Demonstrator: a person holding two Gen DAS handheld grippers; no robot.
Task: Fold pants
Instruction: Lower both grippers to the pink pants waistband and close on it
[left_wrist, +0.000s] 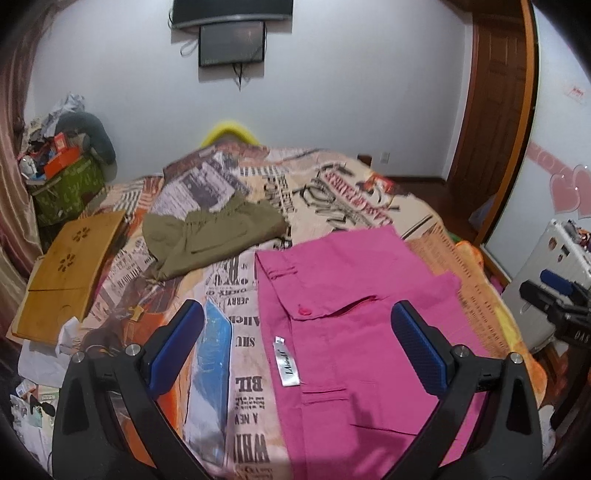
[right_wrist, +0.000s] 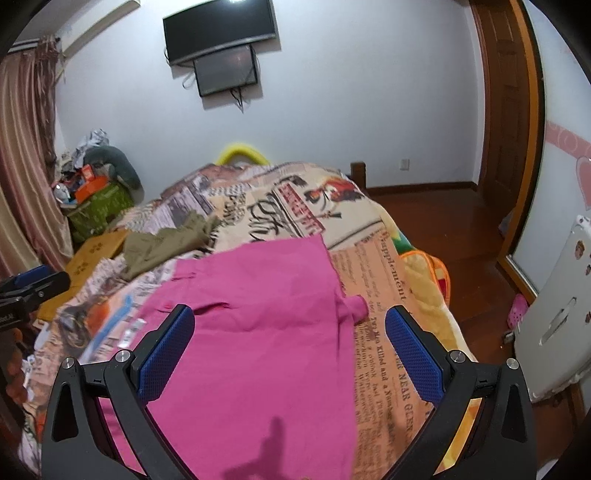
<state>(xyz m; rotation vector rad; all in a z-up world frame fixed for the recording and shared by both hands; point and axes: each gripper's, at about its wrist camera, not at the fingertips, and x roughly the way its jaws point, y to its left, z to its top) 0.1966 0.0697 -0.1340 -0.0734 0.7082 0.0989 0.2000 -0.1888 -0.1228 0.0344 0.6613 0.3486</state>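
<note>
Pink pants (left_wrist: 354, 295) lie folded on the bed, waistband to the left with a white label (left_wrist: 286, 360) and a button pocket. They also show in the right wrist view (right_wrist: 255, 314). My left gripper (left_wrist: 299, 325) is open and empty, hovering above the pants' waist side. My right gripper (right_wrist: 290, 328) is open and empty above the pants' right part. The right gripper shows at the right edge of the left wrist view (left_wrist: 554, 291); the left gripper shows at the left edge of the right wrist view (right_wrist: 29, 284).
Olive shorts (left_wrist: 214, 232) lie folded farther back on the newspaper-print bedspread (left_wrist: 332, 192). A wooden lap tray (left_wrist: 66, 273) lies at the bed's left. A cluttered green box (left_wrist: 66, 184) stands behind it. A white suitcase (right_wrist: 554, 321) stands on the right, beside the wooden floor (right_wrist: 443, 221).
</note>
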